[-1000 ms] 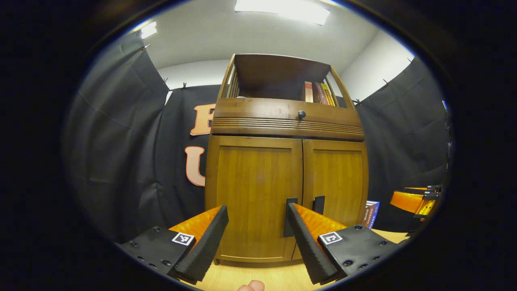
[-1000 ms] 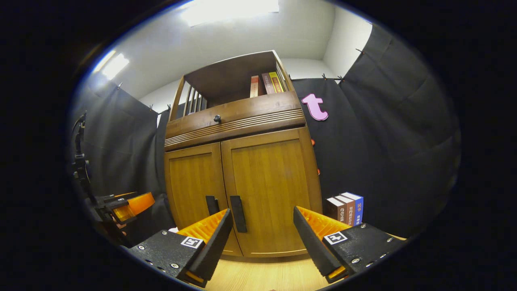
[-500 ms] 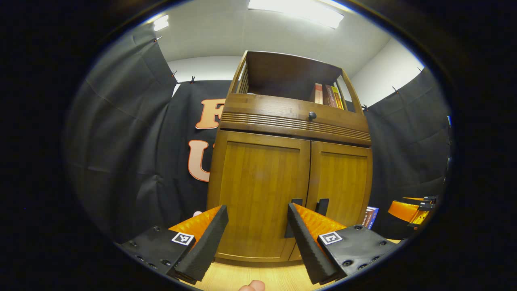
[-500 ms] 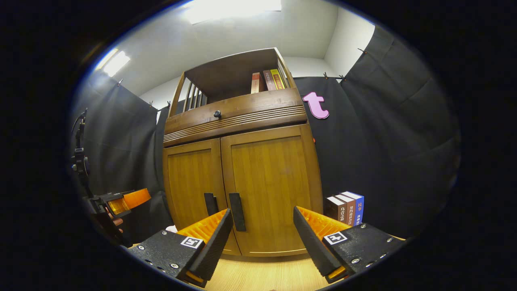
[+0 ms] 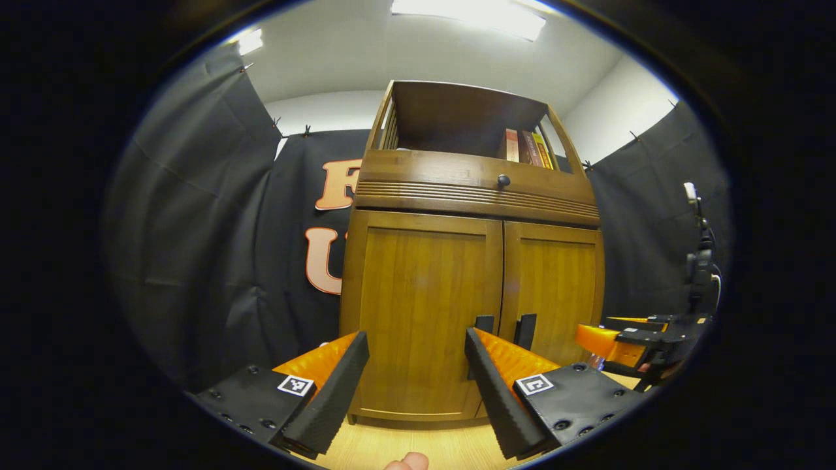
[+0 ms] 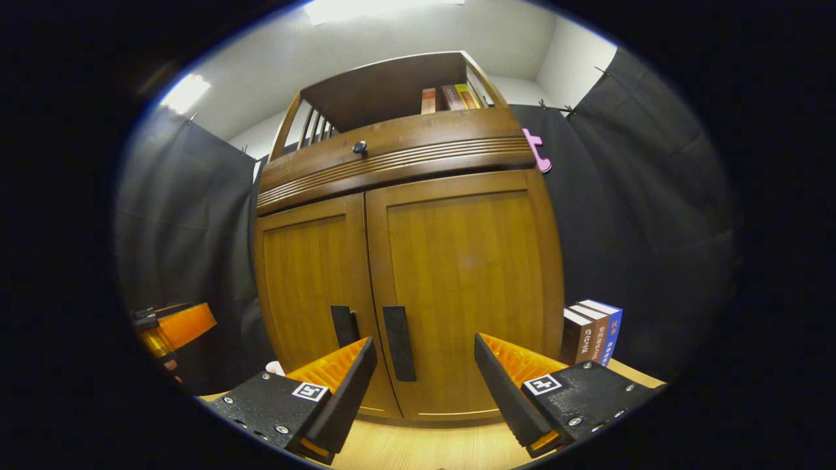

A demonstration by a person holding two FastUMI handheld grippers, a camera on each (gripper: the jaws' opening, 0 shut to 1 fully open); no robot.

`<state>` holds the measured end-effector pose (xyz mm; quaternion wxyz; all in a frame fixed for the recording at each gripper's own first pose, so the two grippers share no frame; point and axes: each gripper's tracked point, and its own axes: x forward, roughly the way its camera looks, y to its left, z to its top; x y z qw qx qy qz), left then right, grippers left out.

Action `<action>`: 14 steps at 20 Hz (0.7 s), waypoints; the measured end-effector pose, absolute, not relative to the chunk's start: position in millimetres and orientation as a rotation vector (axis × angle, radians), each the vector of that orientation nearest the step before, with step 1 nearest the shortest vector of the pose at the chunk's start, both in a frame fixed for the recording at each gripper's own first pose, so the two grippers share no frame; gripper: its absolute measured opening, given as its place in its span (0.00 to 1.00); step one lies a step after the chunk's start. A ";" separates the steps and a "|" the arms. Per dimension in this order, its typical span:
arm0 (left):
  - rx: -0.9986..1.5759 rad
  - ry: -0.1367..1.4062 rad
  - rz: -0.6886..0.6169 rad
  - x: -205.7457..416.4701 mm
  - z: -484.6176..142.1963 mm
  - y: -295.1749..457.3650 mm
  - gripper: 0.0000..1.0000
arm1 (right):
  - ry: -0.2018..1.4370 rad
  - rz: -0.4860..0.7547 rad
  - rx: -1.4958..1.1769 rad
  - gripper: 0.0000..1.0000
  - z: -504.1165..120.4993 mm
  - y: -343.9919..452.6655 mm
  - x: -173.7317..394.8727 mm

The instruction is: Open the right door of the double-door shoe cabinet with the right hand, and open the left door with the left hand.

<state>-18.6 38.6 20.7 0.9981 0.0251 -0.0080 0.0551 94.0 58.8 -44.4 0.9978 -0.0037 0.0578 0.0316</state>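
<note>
A brown wooden shoe cabinet [image 5: 473,196] [image 6: 398,156] stands ahead with both doors shut. The left door [image 5: 421,307] [image 6: 307,281] and the right door [image 5: 555,281] [image 6: 467,281] each carry a dark vertical handle near the middle seam. In the right gripper view the right door's handle [image 6: 399,343] sits just above and between the fingers of my right gripper [image 6: 424,391], which is open and a short way off. My left gripper [image 5: 417,385] is open too, with the left door's handle [image 5: 482,326] behind its right finger. The right gripper [image 5: 627,343] shows at the right of the left gripper view.
The cabinet stands on a light wooden surface [image 6: 418,450]. Several books [image 6: 591,329] stand upright beside the cabinet's right side, and more books [image 5: 526,147] sit on its open top shelf. A drawer with a round knob [image 5: 503,180] runs above the doors.
My right gripper has moved closer to the cabinet, and the right door now looks larger. The left gripper shifted only slightly. Both doors stay shut.
</note>
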 end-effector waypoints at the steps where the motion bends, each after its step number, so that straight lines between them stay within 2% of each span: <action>1: 0.055 -0.014 0.114 -18.7 20.6 40.4 0.93 | 0.122 0.074 -0.019 0.93 -48.1 66.9 105.7; 7: 0.046 -0.005 0.087 -23.1 18.2 31.7 0.93 | 0.182 0.064 -0.030 0.93 -80.7 86.3 173.9; 14: 0.031 0.004 0.074 -24.8 9.3 28.3 0.93 | 0.202 0.000 -0.013 0.94 -106.8 75.1 222.2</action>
